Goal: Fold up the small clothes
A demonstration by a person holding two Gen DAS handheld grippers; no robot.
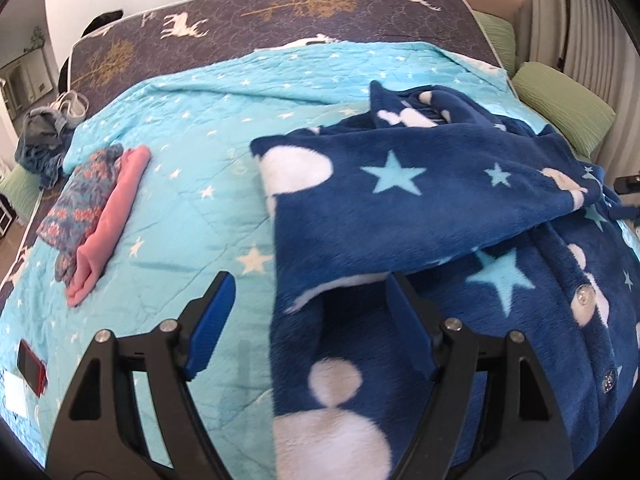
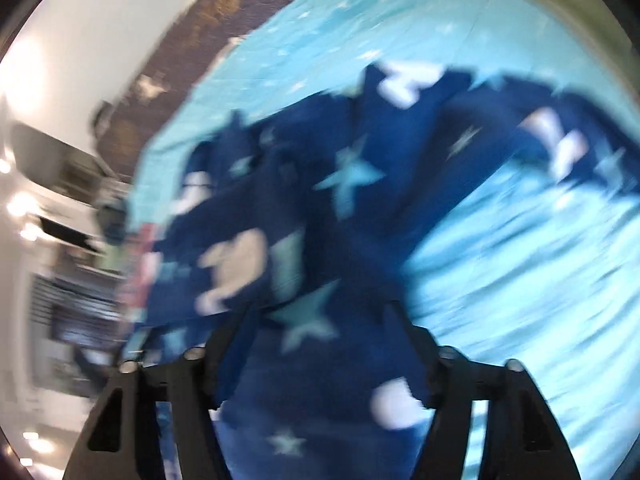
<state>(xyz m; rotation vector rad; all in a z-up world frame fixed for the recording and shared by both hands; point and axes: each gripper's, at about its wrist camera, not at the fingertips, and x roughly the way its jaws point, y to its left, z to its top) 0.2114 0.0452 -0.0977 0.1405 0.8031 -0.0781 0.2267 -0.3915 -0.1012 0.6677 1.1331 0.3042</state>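
A dark blue fleece garment (image 1: pixel 420 200) with light stars, white blobs and a row of buttons lies crumpled on the light blue star quilt (image 1: pixel 192 128). One flap is folded over its upper part. My left gripper (image 1: pixel 310 304) stands wide over the garment's left edge, which lies between the jaws; the right finger (image 1: pixel 404 312) is tucked under the flap and no pad presses on cloth. The right wrist view is blurred. There my right gripper (image 2: pixel 320 344) is spread wide, with the same garment (image 2: pixel 344 184) draped between and over its fingers.
A folded pink and floral stack (image 1: pixel 96 216) lies on the quilt at the left. More clothes (image 1: pixel 40 144) are heaped at the bed's far left edge. Green pillows (image 1: pixel 560 108) line the right side. A red flat object (image 1: pixel 32 364) lies near the left front.
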